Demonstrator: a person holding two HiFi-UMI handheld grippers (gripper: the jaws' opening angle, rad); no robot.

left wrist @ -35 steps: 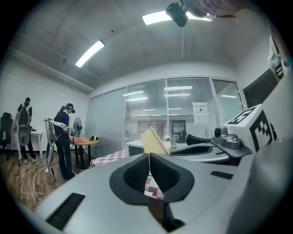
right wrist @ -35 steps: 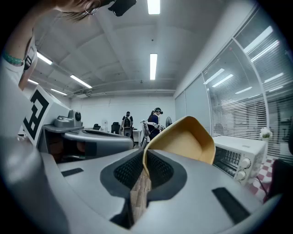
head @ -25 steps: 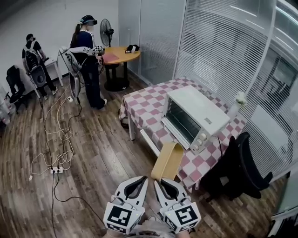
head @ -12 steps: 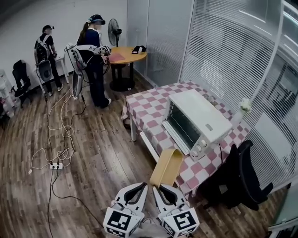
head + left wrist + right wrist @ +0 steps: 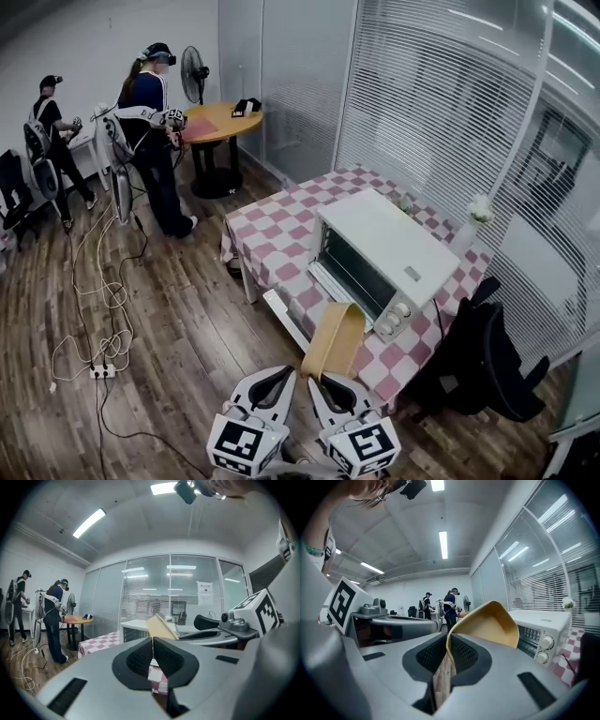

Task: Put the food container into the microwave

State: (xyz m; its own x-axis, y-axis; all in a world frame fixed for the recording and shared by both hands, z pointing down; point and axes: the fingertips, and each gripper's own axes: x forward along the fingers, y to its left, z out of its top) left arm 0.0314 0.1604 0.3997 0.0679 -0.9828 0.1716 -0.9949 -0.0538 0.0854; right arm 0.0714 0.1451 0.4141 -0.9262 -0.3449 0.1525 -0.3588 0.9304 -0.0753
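Observation:
A tan, shallow food container [image 5: 335, 339] sticks forward out of my right gripper [image 5: 316, 377], whose jaws are shut on its rim. In the right gripper view the container [image 5: 485, 625] rises from between the pads [image 5: 459, 653], with the oven's knobs just beyond it. My left gripper [image 5: 284, 373] is alongside, shut with nothing between its fingers [image 5: 140, 656]. The white microwave oven [image 5: 384, 255] stands on a pink-checked table [image 5: 281, 234] ahead of both grippers, its dark front facing left in the head view. The container [image 5: 161, 627] also shows in the left gripper view, to the right of the jaws.
A black office chair [image 5: 487, 352] stands right of the table. A white bar [image 5: 284, 317] juts out at the table's near edge. Cables and a power strip [image 5: 98, 370] lie on the wooden floor at left. Two people [image 5: 150, 131] stand by a round table [image 5: 225, 120].
Both grippers and the container have moved closer to the checked table and the oven. The view has swung a little, so the oven and the people sit further left in the frame.

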